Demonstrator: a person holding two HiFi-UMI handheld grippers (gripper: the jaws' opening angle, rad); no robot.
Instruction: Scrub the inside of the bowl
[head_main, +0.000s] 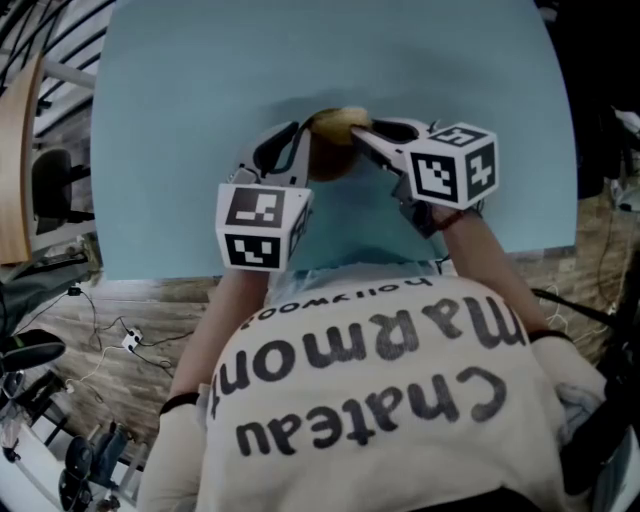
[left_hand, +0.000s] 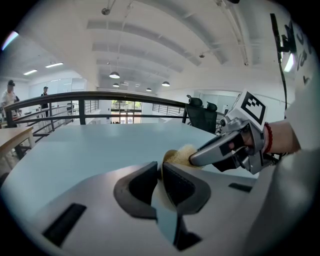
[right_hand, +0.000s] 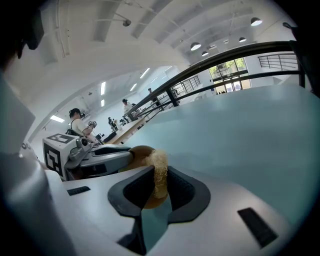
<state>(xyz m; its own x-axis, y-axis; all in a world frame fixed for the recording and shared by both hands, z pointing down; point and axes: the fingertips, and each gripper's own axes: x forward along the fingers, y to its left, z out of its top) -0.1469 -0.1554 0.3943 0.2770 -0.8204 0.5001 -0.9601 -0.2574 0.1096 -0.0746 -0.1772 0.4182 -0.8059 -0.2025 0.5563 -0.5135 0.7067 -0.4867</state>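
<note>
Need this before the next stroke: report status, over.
Left tool shut on bowl rim. Right tool shut on scrubber, scrubber in the bowl. No obstruction seen on table.

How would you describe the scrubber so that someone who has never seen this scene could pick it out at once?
Find the pale blue table; over it the left gripper pinches the rim of a small brown bowl. The scrubber is the tuft clamped in the right gripper, against that bowl. It alone is pale, straw-coloured and fibrous; the bowl is smooth and darker.
</note>
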